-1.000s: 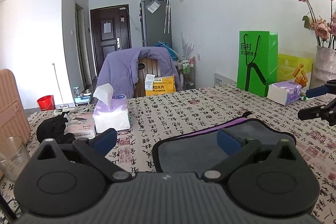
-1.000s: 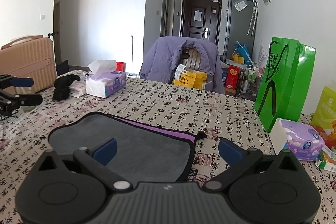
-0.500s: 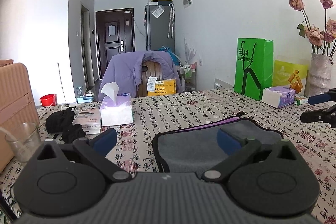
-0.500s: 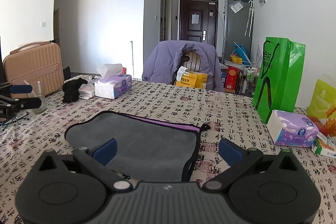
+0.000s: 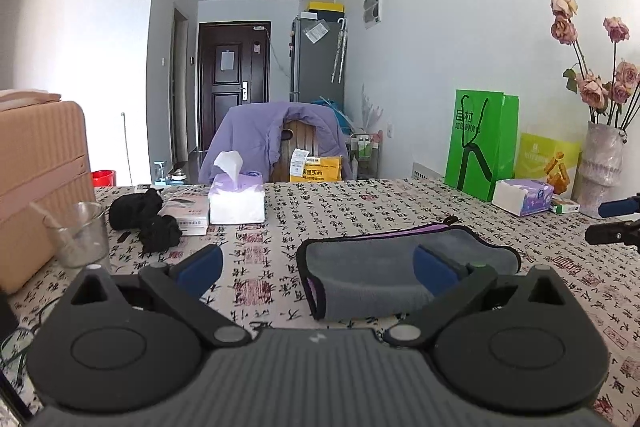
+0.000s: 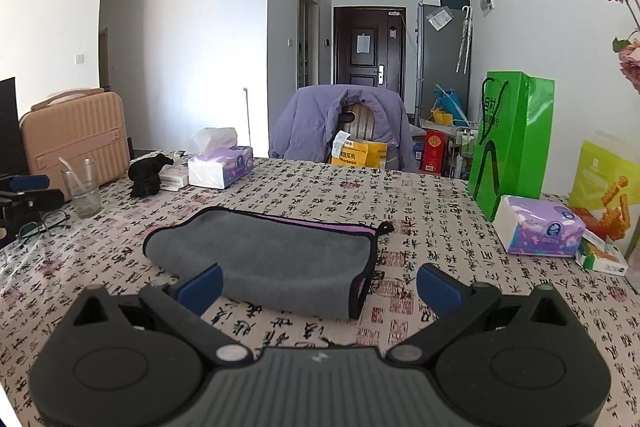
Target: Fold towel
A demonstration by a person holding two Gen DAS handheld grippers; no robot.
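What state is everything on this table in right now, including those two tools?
towel: folded, lying flat, untouched
left tool: open, empty
right tool: open, empty
drinking glass: upright
tissue box: open, tissue sticking out
green bag: standing upright

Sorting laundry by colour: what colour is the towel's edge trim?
Black trim on the grey towel, with a purple underside peeking out; clearest in the right wrist view.
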